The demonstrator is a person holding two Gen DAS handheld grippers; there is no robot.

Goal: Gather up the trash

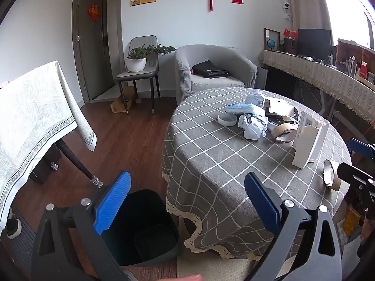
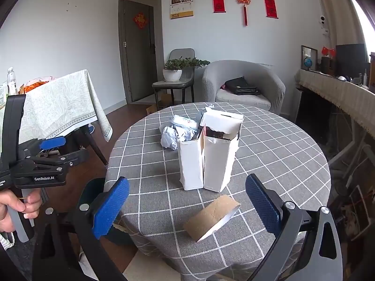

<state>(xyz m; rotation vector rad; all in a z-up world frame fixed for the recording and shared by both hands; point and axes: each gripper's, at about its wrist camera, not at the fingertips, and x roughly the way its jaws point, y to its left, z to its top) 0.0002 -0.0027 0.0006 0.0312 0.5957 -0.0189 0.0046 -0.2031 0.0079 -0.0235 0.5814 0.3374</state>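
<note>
Fig.: round table w/ grey checked cloth, trash scattered on top. Both claws spread wide, nothing between the blue pads.

Left claw: hangs over the near-left table edge, angled down. Its left pad sits above a dark bin on the wood floor, just beside the table; bin mouth faces up, contents not readable. In the right wrist view a hand grips this tool's handle at far left.

Right claw: over the near table edge, empty. Cardboard tube, lying on its side, rests on the cloth between the pads' lines of sight but touches neither.

Trash, centre of table: torn white carton, upright, split into two open-topped halves standing side by side; it blocks the right-hand view of what lies behind. Behind/left of it: crumpled paper, pale blue-white wads. Left wrist view shows more: tape roll lying beside the paper, a white ring, a flat blue-white packet, torn card pieces, partly hidden.

Surroundings: second table w/ pale patterned cloth at left, its dark leg near the bin; grey armchair w/ black bag beyond the table; chair w/ potted plant by the door; long fringed shelf at right.
</note>
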